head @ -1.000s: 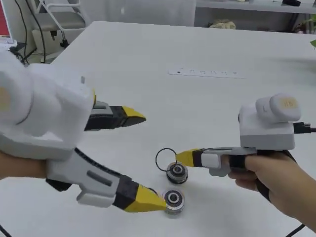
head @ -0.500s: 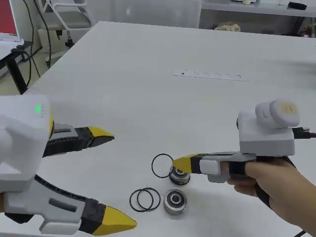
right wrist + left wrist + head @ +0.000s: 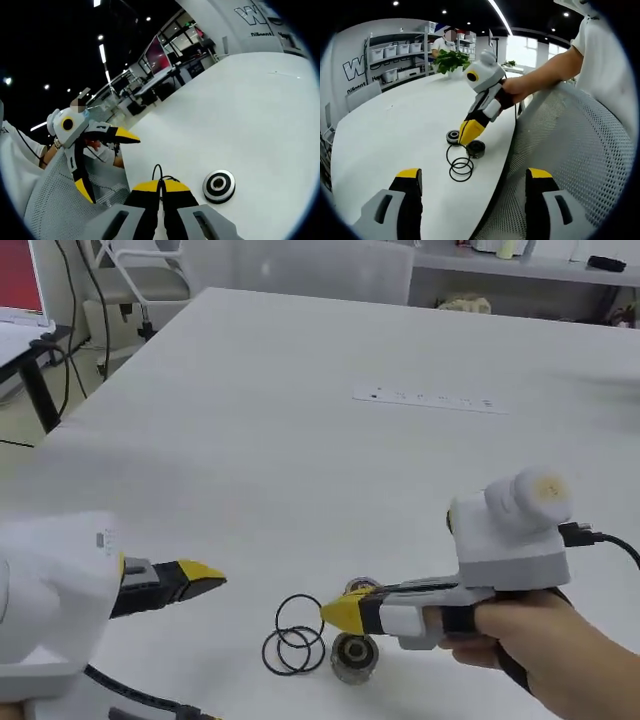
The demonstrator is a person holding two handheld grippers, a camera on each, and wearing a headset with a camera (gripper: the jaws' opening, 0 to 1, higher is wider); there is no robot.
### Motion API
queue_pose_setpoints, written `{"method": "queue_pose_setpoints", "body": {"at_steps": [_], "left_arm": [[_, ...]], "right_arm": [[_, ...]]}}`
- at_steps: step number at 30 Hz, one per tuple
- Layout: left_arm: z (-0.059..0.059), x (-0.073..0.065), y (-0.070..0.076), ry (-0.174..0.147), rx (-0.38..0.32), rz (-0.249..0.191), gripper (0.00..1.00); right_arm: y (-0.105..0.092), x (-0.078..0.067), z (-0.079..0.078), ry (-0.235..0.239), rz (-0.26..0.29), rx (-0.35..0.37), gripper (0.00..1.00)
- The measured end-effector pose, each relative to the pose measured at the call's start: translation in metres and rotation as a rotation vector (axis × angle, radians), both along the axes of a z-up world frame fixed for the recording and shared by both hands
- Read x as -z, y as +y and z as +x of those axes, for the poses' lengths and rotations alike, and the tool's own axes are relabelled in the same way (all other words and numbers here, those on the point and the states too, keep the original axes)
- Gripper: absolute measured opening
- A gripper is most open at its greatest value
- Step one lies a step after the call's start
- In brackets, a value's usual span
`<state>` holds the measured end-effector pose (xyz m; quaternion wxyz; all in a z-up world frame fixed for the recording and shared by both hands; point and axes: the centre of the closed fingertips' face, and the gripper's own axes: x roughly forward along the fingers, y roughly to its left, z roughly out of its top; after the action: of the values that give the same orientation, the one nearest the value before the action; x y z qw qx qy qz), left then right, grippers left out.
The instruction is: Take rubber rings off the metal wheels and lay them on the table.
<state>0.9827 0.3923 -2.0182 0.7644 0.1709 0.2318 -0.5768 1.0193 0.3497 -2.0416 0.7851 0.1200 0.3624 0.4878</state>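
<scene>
My right gripper (image 3: 335,612) is shut on a thin black rubber ring (image 3: 300,614), whose loop pokes out past the jaws (image 3: 158,172). Two more black rings (image 3: 284,652) lie overlapping on the white table (image 3: 300,440) just left of it. One metal wheel (image 3: 352,656) stands under the right gripper's tip; a second wheel (image 3: 362,587) peeks out behind it. My left gripper (image 3: 475,179) is wide open and holds nothing, back from the rings (image 3: 461,166) and both wheels (image 3: 476,148); its upper finger (image 3: 195,580) shows at the lower left.
A flat white strip (image 3: 430,398) lies on the far half of the table. A mesh chair (image 3: 560,150) sits close against the near table edge. Chairs and desks (image 3: 150,270) stand beyond the far left corner.
My left gripper has drawn back to the left, away from the near wheel, leaving two rings on the table. The right gripper has brought its ring down beside them.
</scene>
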Motion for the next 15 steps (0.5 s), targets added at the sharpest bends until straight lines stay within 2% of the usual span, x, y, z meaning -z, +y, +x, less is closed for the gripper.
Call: {"method": "queue_pose_setpoints", "body": {"at_steps": [3, 5, 8, 15], "left_arm": [[-0.002, 0.003, 0.000, 0.014, 0.003, 0.009, 0.84], [-0.002, 0.003, 0.000, 0.022, -0.006, 0.006, 0.84], [0.000, 0.001, 0.000, 0.021, -0.020, -0.008, 0.83], [0.000, 0.004, 0.002, 0.020, -0.020, 0.010, 0.82]], "right_arm": [[0.002, 0.005, -0.006, 0.002, -0.020, -0.032, 0.00], [0.004, 0.006, -0.005, -0.034, -0.037, -0.035, 0.00], [0.008, 0.010, -0.008, -0.026, -0.042, -0.049, 0.00], [0.006, 0.018, -0.007, -0.024, -0.072, -0.037, 0.00]]}}
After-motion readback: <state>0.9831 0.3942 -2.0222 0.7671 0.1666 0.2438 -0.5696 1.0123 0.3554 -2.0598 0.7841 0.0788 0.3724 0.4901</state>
